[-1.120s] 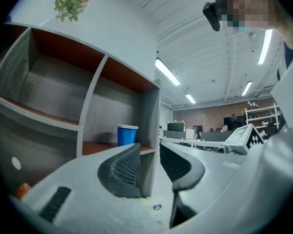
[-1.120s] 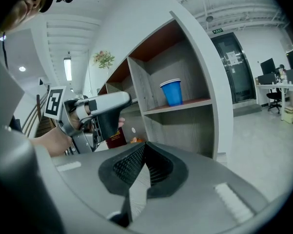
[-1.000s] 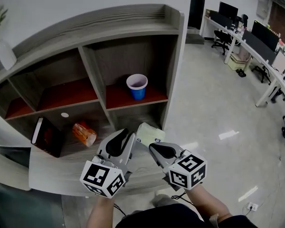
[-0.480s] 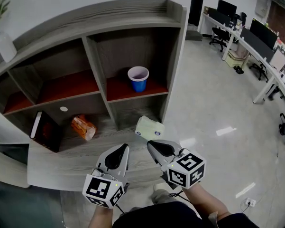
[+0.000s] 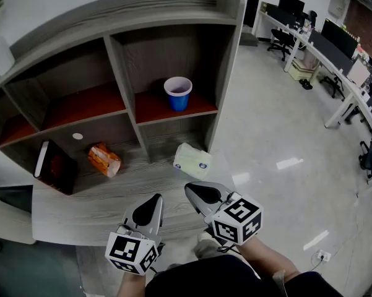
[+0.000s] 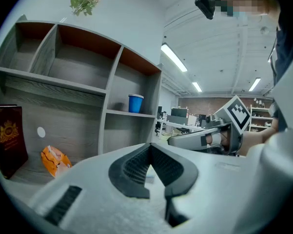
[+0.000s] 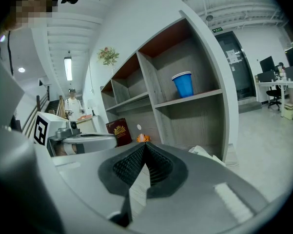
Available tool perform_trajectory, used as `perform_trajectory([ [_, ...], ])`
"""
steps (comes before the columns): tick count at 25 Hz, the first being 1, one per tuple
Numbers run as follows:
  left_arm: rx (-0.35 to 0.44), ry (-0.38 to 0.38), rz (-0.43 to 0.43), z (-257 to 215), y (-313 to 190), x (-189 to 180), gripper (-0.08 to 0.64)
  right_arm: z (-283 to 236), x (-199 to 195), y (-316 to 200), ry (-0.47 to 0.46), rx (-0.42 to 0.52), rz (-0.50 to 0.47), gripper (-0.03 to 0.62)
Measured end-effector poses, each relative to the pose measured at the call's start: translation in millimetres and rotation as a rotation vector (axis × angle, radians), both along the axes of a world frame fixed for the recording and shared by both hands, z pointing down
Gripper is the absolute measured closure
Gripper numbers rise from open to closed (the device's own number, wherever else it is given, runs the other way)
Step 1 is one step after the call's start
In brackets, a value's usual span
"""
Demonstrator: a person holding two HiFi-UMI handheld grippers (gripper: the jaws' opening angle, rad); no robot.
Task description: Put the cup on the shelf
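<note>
The blue cup [image 5: 177,93] stands upright on the red-lined middle shelf, in the right compartment of the grey wooden shelf unit [image 5: 120,82]. Neither gripper touches it. It also shows in the left gripper view as the blue cup [image 6: 135,103] and in the right gripper view as the blue cup [image 7: 184,84]. My left gripper [image 5: 154,198] is low over the unit's bottom board, shut with nothing in it. Beside it my right gripper [image 5: 189,188] is shut and empty too. Both point toward the shelves, well short of the cup.
On the bottom board lie an orange packet [image 5: 104,159], a dark red book [image 5: 52,166] leaning at the left, and a pale green tissue pack [image 5: 193,160] near the right post. Office desks and chairs [image 5: 334,48] line the far right across the shiny floor.
Both grippers have drawn back from the shelves toward the person. The left jaws, slightly apart before, have come together. The cup has stayed on its shelf.
</note>
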State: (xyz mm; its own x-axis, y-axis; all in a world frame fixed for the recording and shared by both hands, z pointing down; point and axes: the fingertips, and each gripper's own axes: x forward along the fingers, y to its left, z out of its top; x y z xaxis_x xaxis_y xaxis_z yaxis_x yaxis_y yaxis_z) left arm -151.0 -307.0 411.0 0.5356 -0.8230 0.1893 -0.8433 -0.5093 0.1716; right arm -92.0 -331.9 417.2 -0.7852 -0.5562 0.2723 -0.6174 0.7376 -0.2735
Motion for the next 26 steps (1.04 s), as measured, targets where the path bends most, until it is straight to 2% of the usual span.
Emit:
perform_trajectory([
  [13,-0.018,0.01,-0.008,-3,7,-5,0.568,-1,-11,-2,0.013,0.014,-0.03,0.595],
  [19,-0.022,0.044,0.0,-5,6,1,0.568,-3,-11,-3,0.02,0.022,-0.047,0.595],
  [26,-0.038,0.031,0.0,-3,8,5,0.568,-6,-6,-3,0.024,0.03,-0.049,0.595],
])
